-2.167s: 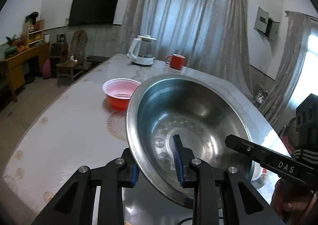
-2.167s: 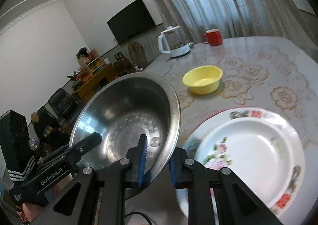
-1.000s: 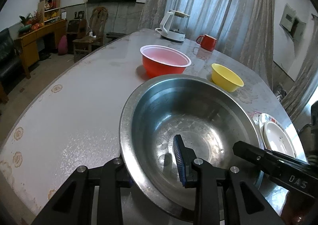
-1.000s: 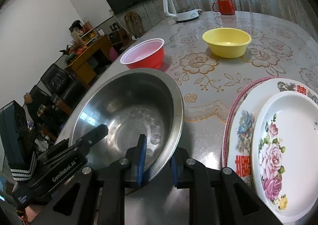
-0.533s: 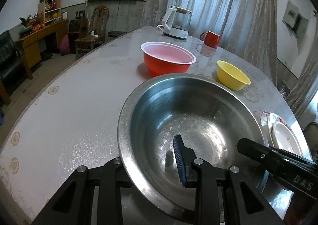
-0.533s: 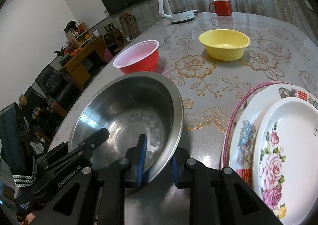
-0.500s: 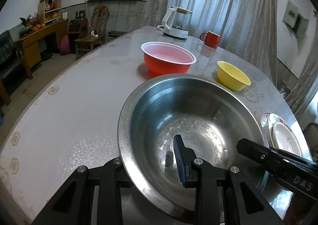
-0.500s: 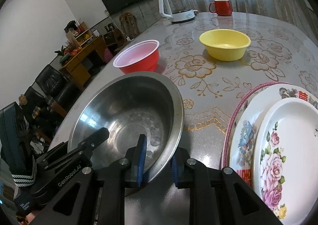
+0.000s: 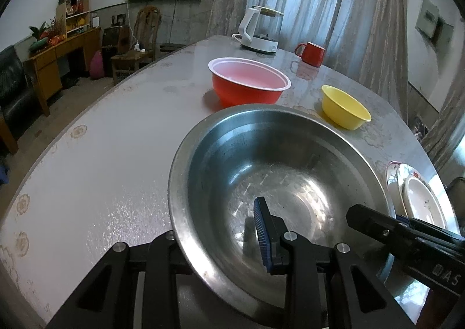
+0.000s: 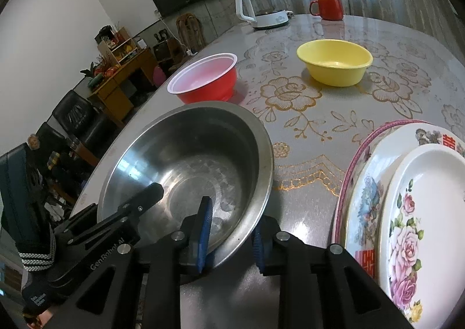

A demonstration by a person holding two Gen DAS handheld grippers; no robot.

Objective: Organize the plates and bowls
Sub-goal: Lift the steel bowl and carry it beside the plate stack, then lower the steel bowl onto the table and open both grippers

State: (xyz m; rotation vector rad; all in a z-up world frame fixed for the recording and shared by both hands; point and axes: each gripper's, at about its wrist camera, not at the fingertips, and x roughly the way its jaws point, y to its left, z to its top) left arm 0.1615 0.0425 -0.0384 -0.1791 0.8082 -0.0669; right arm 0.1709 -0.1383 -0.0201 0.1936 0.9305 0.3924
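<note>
A large steel bowl [image 9: 279,183] [image 10: 189,166] sits on the table in front of both grippers. My left gripper [image 9: 215,233] is shut on its near rim, with one blue pad inside the bowl and the other finger hidden behind the wall. My right gripper [image 10: 231,236] straddles the opposite rim. Its jaws are opening, and the outer pad stands just off the steel. A red bowl [image 9: 250,85] [image 10: 206,79] and a yellow bowl [image 9: 344,108] [image 10: 334,61] stand farther back. A white flowered plate [image 10: 421,227] lies on a larger pink-rimmed plate [image 10: 363,183].
A white kettle [image 9: 261,29] [image 10: 261,3] and a red mug [image 9: 312,53] [image 10: 328,7] stand at the table's far end. The table edge [image 9: 72,137] curves along the left. Beyond it are a wooden desk, chairs and a dark sofa.
The steel bowl has come down from above the plates and now rests left of them. Over the last half second the right jaws have spread a little; the left grip is unchanged.
</note>
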